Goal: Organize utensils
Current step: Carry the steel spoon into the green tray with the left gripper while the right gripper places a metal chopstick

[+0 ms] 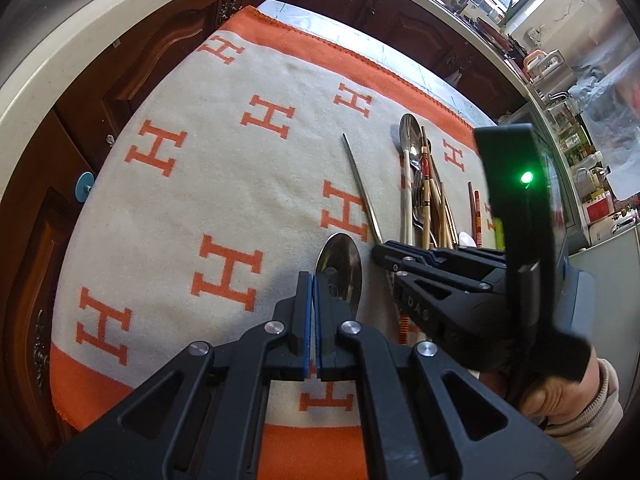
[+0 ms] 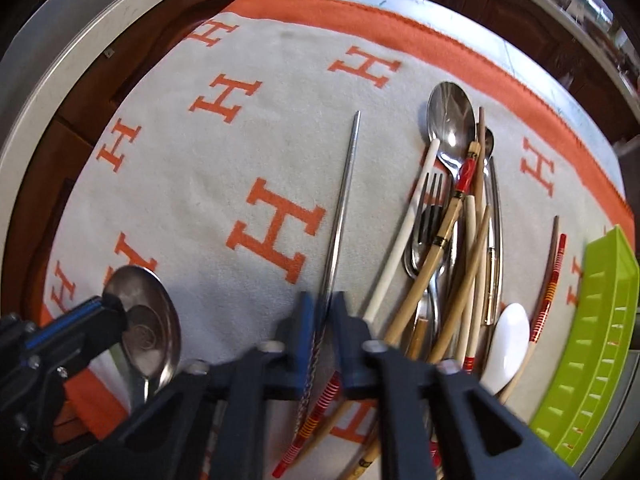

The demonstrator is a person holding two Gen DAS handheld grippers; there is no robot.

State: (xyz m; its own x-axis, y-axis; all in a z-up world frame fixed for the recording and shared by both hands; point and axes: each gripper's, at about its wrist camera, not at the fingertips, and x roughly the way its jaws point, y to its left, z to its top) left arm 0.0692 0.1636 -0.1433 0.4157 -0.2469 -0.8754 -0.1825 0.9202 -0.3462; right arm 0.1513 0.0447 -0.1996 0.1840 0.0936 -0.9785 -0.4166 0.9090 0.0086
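Note:
A pile of utensils lies on the orange-and-cream blanket [image 2: 200, 168]: a large steel spoon [image 2: 450, 120], a fork [image 2: 430, 216], wooden chopsticks [image 2: 440, 248], a white spoon [image 2: 506, 340] and red-striped chopsticks [image 2: 550, 292]. A steel chopstick [image 2: 344, 196] lies apart to the left. My right gripper [image 2: 322, 304] straddles its near end, jaws slightly apart. My left gripper [image 1: 312, 280] is shut, its tips just left of and over a round steel ladle-like spoon [image 1: 340, 260], which also shows in the right wrist view [image 2: 148, 316]. Whether it holds the spoon is unclear.
A lime green plastic tray [image 2: 600, 344] stands at the blanket's right edge. Dark wooden cabinets [image 1: 100, 80] and a pale countertop edge [image 1: 80, 32] curve round the far side. A cluttered counter [image 1: 560, 80] lies at the far right.

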